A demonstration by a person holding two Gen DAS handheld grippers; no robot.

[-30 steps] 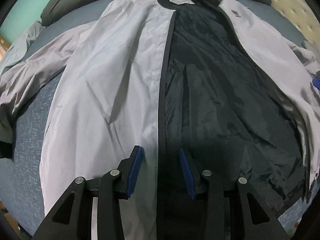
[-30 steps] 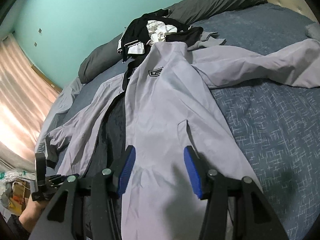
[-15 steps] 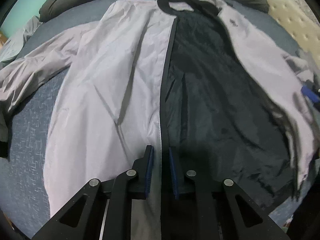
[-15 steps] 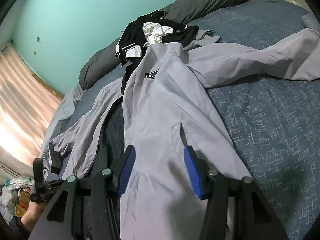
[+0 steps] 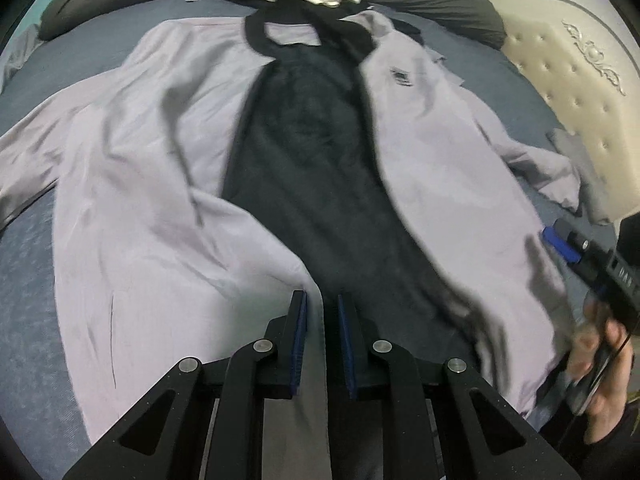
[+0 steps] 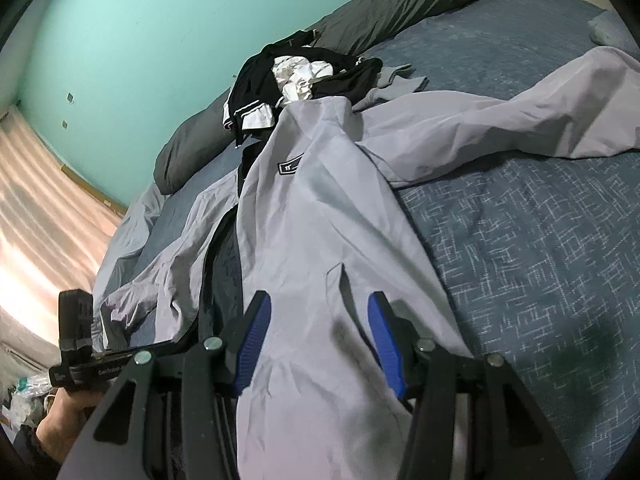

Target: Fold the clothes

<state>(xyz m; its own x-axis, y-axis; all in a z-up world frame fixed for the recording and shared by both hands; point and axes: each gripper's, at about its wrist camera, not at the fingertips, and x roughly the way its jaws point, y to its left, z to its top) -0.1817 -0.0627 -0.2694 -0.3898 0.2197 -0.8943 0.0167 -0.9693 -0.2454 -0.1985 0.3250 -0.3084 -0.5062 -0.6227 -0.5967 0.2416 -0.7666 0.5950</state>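
The left gripper (image 5: 322,344) is pinching the front edge of the grey jacket (image 5: 152,216) between its blue pads (image 5: 300,340), jaws drawn in narrow on the cloth after having just been closing on it. The right gripper (image 6: 320,344) is hovering over the jacket's other front panel, its jaws standing half apart with nothing caught between them; the fabric is lying under them and a pocket slit is showing just ahead. A hand (image 5: 604,384) is gripping that tool's handle at the edge of the left view. The jacket is lying open and face up across the bed, its dark lining (image 5: 316,168) showing down the middle, a small logo patch (image 6: 290,167) on the chest, and one sleeve (image 6: 520,124) stretching out to the side. Beyond the collar a heap of black and white clothes (image 6: 296,76) is sitting. Under it all a blue patterned bedspread (image 6: 540,260) is covering the mattress, with a dark grey pillow (image 6: 408,0) along the far edge. A cream tufted headboard (image 5: 568,92) is standing at one end, a teal wall (image 6: 140,40) is rising behind, and a pale floor (image 6: 44,208) is catching streaks of light.
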